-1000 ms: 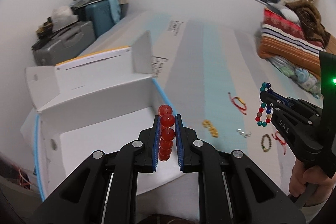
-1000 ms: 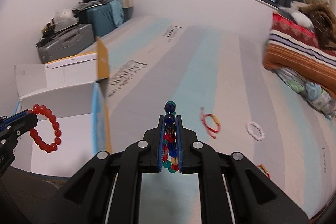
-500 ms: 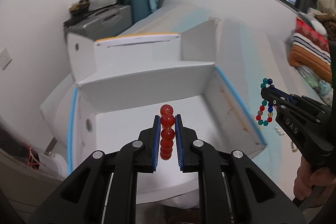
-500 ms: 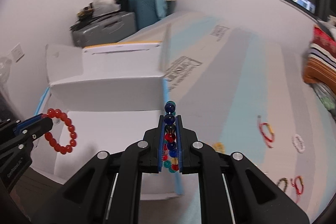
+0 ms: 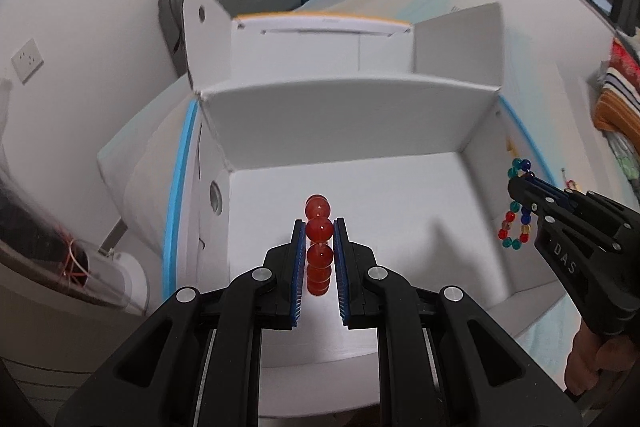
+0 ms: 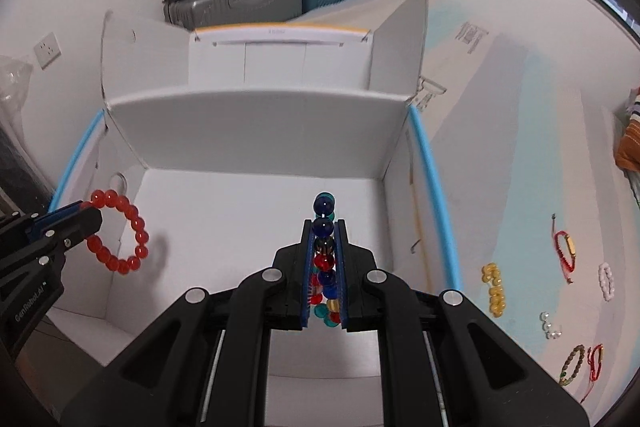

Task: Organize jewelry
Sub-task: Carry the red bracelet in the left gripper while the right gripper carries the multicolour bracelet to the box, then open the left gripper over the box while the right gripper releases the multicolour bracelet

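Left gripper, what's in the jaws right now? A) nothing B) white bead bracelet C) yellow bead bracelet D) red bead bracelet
D: the left gripper is shut on the red bead bracelet, hanging over the open white box; the right wrist view shows the same red loop at its tips.

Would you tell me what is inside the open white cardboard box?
The open white cardboard box shows only a bare white floor; no jewelry lies there. Its near part is hidden behind the hand-held grippers.
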The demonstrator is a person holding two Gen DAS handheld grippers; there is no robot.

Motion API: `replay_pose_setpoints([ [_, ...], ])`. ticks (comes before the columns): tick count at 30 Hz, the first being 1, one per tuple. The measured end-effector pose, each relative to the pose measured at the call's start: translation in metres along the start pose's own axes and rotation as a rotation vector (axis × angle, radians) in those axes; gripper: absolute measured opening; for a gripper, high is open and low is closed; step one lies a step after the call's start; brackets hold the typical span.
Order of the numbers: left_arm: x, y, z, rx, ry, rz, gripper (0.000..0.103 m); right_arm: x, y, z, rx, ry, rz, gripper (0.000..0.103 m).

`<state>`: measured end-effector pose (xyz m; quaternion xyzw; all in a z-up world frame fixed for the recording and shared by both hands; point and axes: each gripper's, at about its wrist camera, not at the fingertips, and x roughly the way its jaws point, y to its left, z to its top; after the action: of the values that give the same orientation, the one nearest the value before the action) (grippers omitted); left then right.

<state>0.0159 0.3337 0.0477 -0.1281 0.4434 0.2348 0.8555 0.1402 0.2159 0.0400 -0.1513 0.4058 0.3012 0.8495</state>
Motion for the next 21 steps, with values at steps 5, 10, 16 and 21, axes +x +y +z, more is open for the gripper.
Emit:
replay_pose_setpoints([
  [5,0.025,0.005,-0.002,-0.005,0.072,0.001,0.013,0.021,0.005,0.000,-0.007,0.069,0.011,0.009],
  [10,0.043,0.006,-0.005,-0.002,0.124,0.003,0.013,0.043,0.008,-0.004,-0.005,0.154,0.006,0.009],
  [16,0.054,0.007,-0.006,0.012,0.161,0.014,0.013,0.061,0.006,-0.009,0.019,0.268,0.010,0.009],
  [21,0.058,0.007,-0.005,0.011,0.171,0.021,0.013,0.067,0.001,-0.013,0.042,0.309,0.015,0.009],
])
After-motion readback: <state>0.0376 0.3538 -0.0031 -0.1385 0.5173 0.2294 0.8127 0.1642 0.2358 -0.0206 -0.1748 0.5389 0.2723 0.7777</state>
